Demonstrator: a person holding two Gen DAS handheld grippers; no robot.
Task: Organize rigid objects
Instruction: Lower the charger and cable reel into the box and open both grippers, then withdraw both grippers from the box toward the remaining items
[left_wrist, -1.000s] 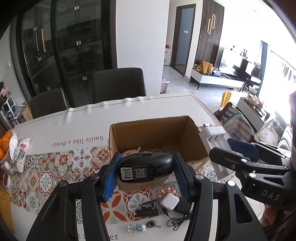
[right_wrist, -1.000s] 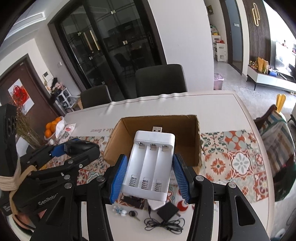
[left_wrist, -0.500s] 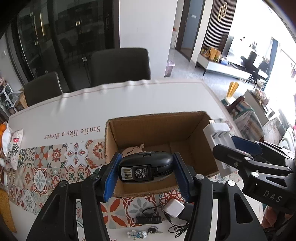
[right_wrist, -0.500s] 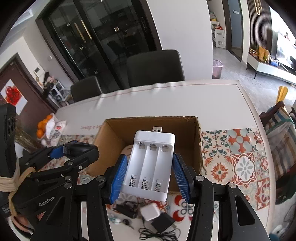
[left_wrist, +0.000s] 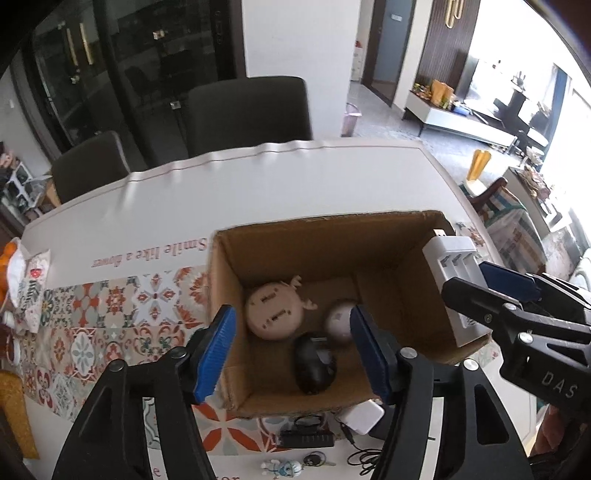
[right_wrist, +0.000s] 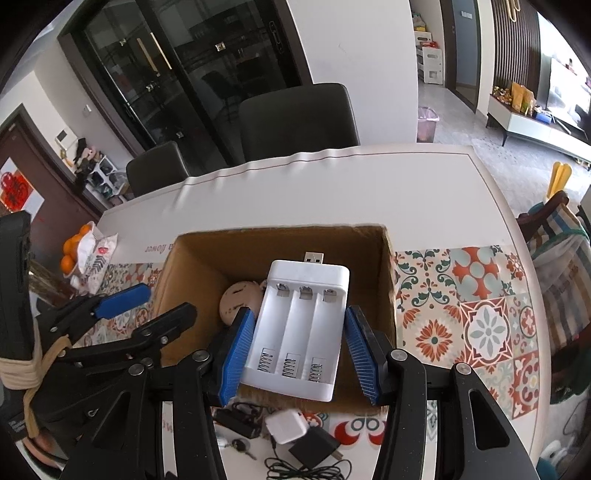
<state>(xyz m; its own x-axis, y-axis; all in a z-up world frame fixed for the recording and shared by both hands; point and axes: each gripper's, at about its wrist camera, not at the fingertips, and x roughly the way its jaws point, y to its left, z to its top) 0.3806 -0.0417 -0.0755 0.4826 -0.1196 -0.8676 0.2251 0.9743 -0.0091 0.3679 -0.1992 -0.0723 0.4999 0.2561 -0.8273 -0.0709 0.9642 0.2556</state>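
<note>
Over box (left_wrist: 399, 243) | left gripper (left_wrist: 291, 350) fingers just parted, empty | right gripper (right_wrist: 299, 350) clamps charger (right_wrist: 299, 328)

Your grippers' pads (left_wrist: 216, 354) are ribbed blue on black arms. The battery charger (right_wrist: 301, 332) is white, the box (left_wrist: 388, 243) plain brown cardboard, the mouse (left_wrist: 314, 363) inside it black. Along the white table's (right_wrist: 332, 192) near edge runs a mat (right_wrist: 480, 314) of orange, teal and cream floral tiles.
</note>
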